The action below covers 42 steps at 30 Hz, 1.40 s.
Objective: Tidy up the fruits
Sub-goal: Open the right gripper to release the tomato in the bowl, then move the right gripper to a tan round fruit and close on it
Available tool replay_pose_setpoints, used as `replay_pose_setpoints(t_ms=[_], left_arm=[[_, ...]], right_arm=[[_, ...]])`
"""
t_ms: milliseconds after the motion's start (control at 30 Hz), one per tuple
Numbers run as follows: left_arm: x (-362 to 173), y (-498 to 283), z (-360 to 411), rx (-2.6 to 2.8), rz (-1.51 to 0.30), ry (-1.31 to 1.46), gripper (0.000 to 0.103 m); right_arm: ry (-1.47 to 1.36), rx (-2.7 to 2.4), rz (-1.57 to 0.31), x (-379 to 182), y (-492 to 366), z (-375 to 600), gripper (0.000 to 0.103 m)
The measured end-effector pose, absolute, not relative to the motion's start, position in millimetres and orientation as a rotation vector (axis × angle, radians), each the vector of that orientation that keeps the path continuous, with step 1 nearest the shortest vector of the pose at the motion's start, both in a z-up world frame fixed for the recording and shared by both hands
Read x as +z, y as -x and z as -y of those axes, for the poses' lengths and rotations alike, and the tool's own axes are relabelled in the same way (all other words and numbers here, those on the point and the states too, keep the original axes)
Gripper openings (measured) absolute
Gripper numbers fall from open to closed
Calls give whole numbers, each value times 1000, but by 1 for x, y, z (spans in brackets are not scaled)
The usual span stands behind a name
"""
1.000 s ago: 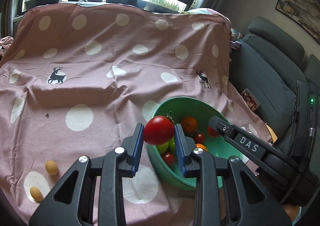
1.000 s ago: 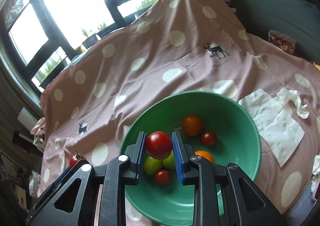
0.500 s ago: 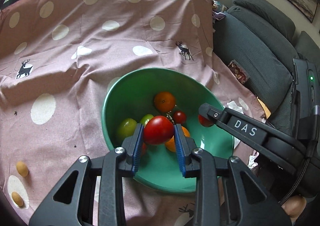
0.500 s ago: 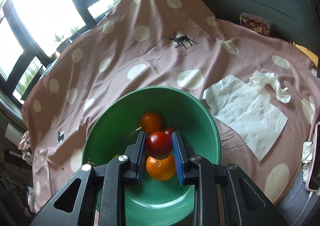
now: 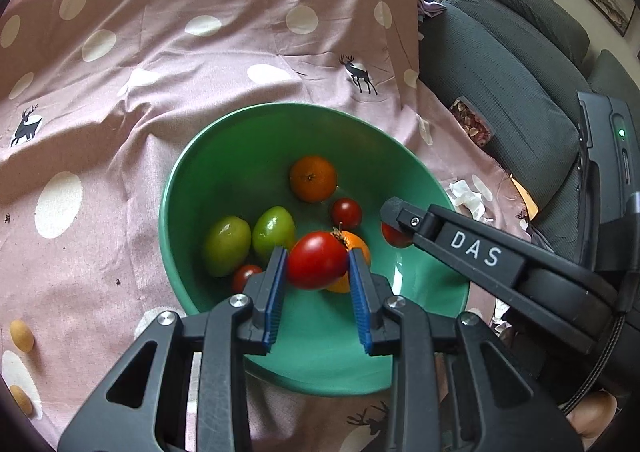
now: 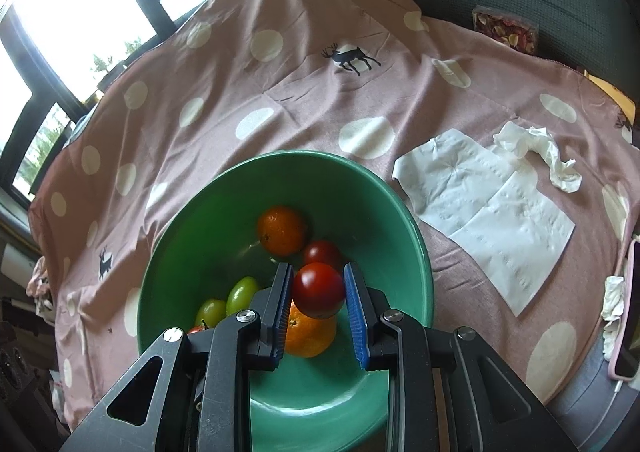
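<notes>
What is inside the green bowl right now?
Loose in the round green bowl: two oranges, two green tomatoes, two small red tomatoes. Anything beneath the gripper fingers is hidden.

Daylight only, from the windows (image 6: 68, 23) behind the surface; panes blown out white in the right wrist view, with haze washing that upper left corner. Even, soft light on the pink tablecloth (image 5: 120, 99), shadows only in its folds. Specular glare on the green bowl (image 5: 400, 284) near its front wall. Heavy fisheye bend and dark vignette at all corners. Focus sharp, no motion blur.
</notes>
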<state>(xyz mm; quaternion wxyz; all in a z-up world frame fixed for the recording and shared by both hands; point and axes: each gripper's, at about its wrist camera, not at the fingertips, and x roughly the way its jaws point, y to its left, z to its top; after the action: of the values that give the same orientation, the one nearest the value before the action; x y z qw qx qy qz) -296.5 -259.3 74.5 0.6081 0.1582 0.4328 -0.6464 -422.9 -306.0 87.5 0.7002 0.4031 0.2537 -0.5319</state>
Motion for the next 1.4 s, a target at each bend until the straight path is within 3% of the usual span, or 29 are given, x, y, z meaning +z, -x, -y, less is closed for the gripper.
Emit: replay_pose_setpoints(t_ms=[400, 533, 767, 900, 1033, 1133, 1400], left_arm=[[75, 296, 258, -1502, -1011, -350, 30], [81, 293, 251, -1512, -1004, -317, 43], [99, 283, 232, -1489, -970, -275, 54], [112, 272, 212, -1453, -941, -251, 62], [125, 246, 181, -1363, -905, -199, 66], [130, 217, 150, -1240, -873, -146, 71], [100, 151, 87, -909, -907, -174, 72]], right_arm=[[-897, -1181, -569, 87, 422, 306, 28], [-895, -1180, -574, 88, 421, 306, 28], [-854, -1180, -582, 95, 415, 301, 28], [-827, -1173, -579, 100, 411, 297, 40], [-789, -1165, -574, 109, 403, 290, 43], [-768, -1108, -561, 114, 392, 284, 57], [-673, -948, -573, 128, 345, 259, 58]])
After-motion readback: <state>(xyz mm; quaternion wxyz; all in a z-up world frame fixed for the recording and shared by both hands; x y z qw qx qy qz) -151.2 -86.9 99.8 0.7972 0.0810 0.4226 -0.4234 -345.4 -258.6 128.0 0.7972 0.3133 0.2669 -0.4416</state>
